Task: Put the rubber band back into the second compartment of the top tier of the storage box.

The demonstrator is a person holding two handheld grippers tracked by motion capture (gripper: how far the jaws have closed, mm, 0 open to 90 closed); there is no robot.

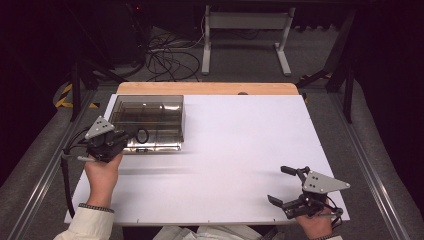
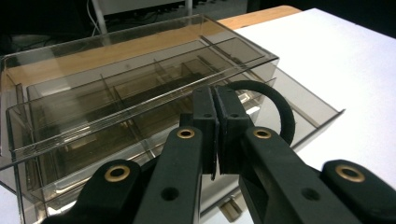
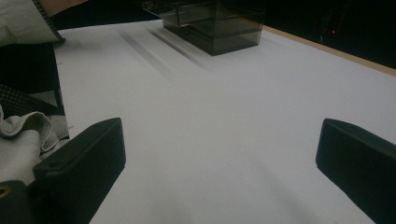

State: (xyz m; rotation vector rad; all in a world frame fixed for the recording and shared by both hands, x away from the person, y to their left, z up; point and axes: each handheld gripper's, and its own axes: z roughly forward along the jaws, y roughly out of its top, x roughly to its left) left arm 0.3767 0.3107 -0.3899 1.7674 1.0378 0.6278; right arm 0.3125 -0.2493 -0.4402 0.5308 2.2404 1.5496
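The left tool (image 2: 217,133) has its two black jaws pressed together, with almost no gap between the pads. They are pinched on a black ring-shaped handle (image 2: 280,112) that curves out to the right of the jaw tips in the left gripper view. In the high view the same left tool (image 1: 121,137) sits at the front edge of a smoky transparent drawer box (image 1: 147,120), and the handle (image 1: 142,135) shows as a small dark loop just beside the jaw tips. The loop belongs to the lowest drawer (image 2: 322,112), whose clear front corner juts out past the box front and lies over the white worktop (image 2: 355,60). Inside the box, thin dividers split the trays into compartments.

The right tool (image 1: 281,186) lies near the front right corner of the worktop (image 1: 240,150), well apart from the box. Its jaws are spread wide, nothing between them, with bare white surface showing in the gap in the right gripper view (image 3: 219,158). The box (image 3: 210,23) stands far off at the top of that view.
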